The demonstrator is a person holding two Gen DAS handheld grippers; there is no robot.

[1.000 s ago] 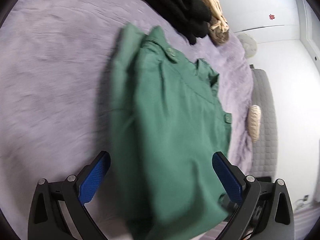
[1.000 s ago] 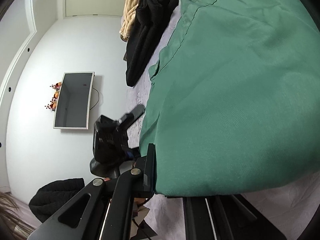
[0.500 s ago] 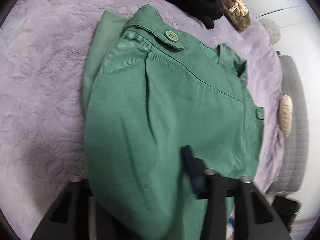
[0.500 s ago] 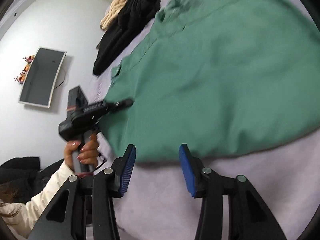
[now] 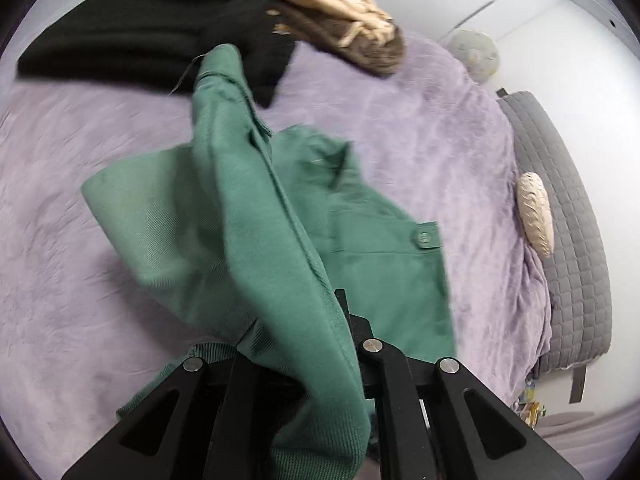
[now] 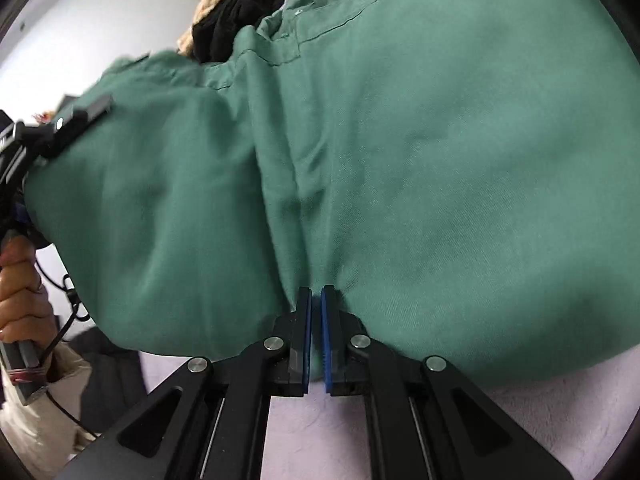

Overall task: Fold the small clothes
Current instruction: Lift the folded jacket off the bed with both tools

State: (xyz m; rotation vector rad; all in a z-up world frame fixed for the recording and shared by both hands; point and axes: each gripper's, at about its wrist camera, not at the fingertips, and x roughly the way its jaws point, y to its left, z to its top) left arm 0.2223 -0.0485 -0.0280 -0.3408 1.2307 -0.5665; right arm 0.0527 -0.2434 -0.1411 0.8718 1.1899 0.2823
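**Two tools pinching one green garment above the bed**

Two tools are gripping the same green garment point(image 5: 248, 216), which is lying partly on the purple bed cover point(image 5: 440, 120) and partly lifted off it. The left tool point(image 5: 304, 344) is clamped on a fold of the cloth, so the fabric is draping over its fingers and rising ahead of it as a ridge; the lift looks meant to carry this layer across the flat part with the buttoned tab point(image 5: 423, 236). The right tool point(image 6: 316, 320) is pressing its blue pads point(image 6: 306, 320) together on the garment's near edge, probably so that both sides rise evenly. In the right view the left tool point(image 6: 60, 128) is sitting at the far left of the cloth. Beyond the garment, black clothes point(image 5: 140, 48) and a beige knit point(image 5: 320, 8) are waiting ahead of the left tool. The fold is judged to be only beginning.
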